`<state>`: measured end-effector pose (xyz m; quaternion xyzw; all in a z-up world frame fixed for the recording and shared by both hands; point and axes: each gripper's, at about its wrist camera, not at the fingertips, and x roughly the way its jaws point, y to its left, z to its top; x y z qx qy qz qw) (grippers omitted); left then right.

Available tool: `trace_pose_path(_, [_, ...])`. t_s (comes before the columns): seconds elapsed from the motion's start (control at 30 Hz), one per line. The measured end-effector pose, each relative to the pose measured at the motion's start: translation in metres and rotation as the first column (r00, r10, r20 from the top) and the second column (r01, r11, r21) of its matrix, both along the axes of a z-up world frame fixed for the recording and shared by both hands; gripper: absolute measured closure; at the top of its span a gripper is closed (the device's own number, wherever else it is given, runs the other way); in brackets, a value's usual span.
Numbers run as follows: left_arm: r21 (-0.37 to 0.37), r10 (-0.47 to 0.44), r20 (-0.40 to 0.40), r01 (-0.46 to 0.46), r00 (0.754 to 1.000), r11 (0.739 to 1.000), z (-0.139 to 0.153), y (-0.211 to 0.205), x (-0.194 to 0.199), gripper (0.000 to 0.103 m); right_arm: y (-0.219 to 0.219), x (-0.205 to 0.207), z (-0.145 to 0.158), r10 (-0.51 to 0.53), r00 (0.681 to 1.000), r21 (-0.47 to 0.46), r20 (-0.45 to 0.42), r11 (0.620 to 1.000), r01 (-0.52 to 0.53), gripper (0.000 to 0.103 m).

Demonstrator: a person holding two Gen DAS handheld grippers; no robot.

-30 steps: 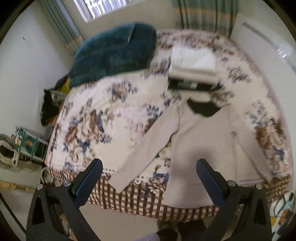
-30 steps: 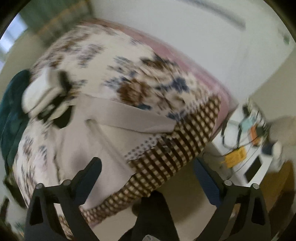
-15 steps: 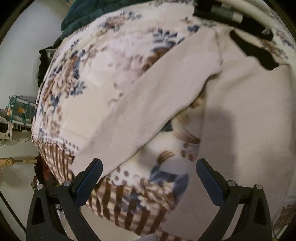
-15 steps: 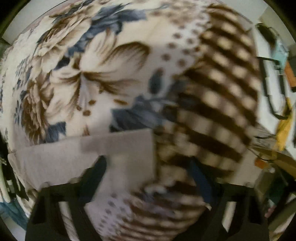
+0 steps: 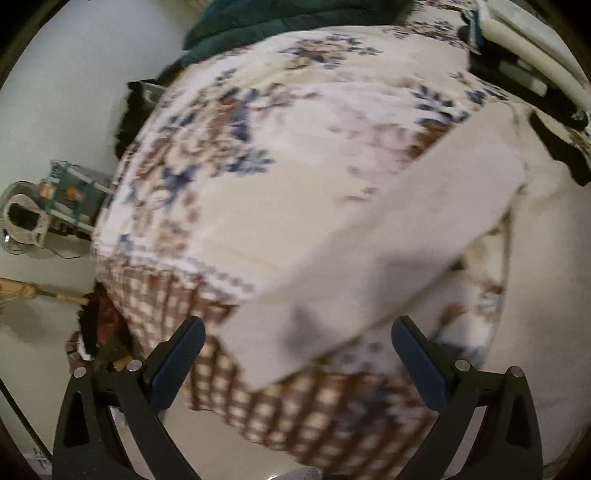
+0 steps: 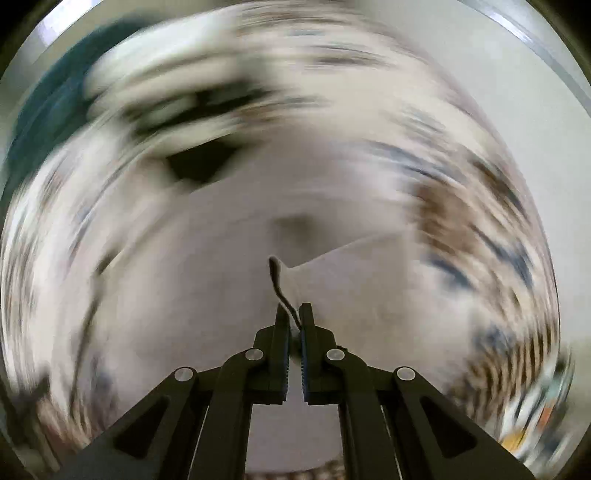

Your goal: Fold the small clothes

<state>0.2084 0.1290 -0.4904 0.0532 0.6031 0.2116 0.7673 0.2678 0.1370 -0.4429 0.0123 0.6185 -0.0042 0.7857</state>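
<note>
Left wrist view: my left gripper [image 5: 295,354] has its fingers [image 5: 177,360] spread wide, nothing between them.
Left fingers' target: I see the cuff end of the shirt's sleeve [image 5: 369,266] lying just ahead of the fingers, at the bed's edge.
Sleeve: it runs diagonally up to the right, flat on the floral bedspread [image 5: 258,155], and joins the body of the light grey shirt [image 5: 546,266] at the right of the view.
Bed edge: a brown checked border [image 5: 295,398] hangs below the cuff.
Further out: a dark teal blanket [image 5: 258,22] lies at the far end of the bed, and a stack of folded items [image 5: 524,51] sits top right.
Beside the bed: some clutter [image 5: 66,195] stands on the floor at the left; I cannot make out what it is.
Right wrist view: my right gripper [image 6: 294,314] has its fingers [image 6: 282,332] pressed together, pinching a fold of the shirt [image 6: 207,280].
Right surroundings: this view is heavily smeared by blur; I can tell the shirt's dark neckline [image 6: 201,164] ahead and the floral bedspread [image 6: 480,206] around it, little more.
</note>
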Motion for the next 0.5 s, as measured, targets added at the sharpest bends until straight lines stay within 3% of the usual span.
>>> trace_pose_path(0.07, [0.015,0.026,-0.005,-0.026,1.000,1.000,0.000,0.021,-0.011,0.000,0.076,-0.010,-0.022,0.201,0.979,-0.038,-0.035,0.979,-0.202,0.098])
trace_pose_path(0.13, [0.031,0.066,-0.015,-0.066,0.998,0.997,-0.002,0.040,-0.021,0.000,0.146,-0.029,-0.053,0.367,0.925,-0.076,-0.101,0.924,-0.375,0.098])
trace_pose_path(0.27, [0.062,0.131,-0.018,-0.130,0.991,0.990,-0.010,0.070,-0.042,0.000,0.208,-0.065,-0.105,0.464,0.851,-0.107,-0.247,0.859,-0.500,0.098])
trace_pose_path(0.37, [0.031,0.182,-0.041,-0.180,0.983,0.983,-0.020,0.087,-0.056,0.000,0.203,-0.064,-0.125,0.420,0.851,-0.037,-0.317,0.891,-0.453,0.095])
trace_pose_path(0.43, [-0.031,0.225,-0.055,-0.227,0.973,0.973,-0.027,0.097,-0.063,0.000,0.180,-0.058,-0.125,0.351,0.866,0.090,-0.355,0.935,-0.342,0.078])
trace_pose_path(0.47, [-0.069,0.252,-0.058,-0.256,0.966,0.964,-0.030,0.104,-0.067,0.000,0.164,-0.054,-0.123,0.311,0.874,0.159,-0.373,0.950,-0.270,0.059])
trace_pose_path(0.5, [-0.094,0.274,-0.060,-0.279,0.960,0.956,-0.033,0.109,-0.070,0.000,0.145,-0.048,-0.124,0.277,0.882,0.186,-0.382,0.958,-0.220,0.048])
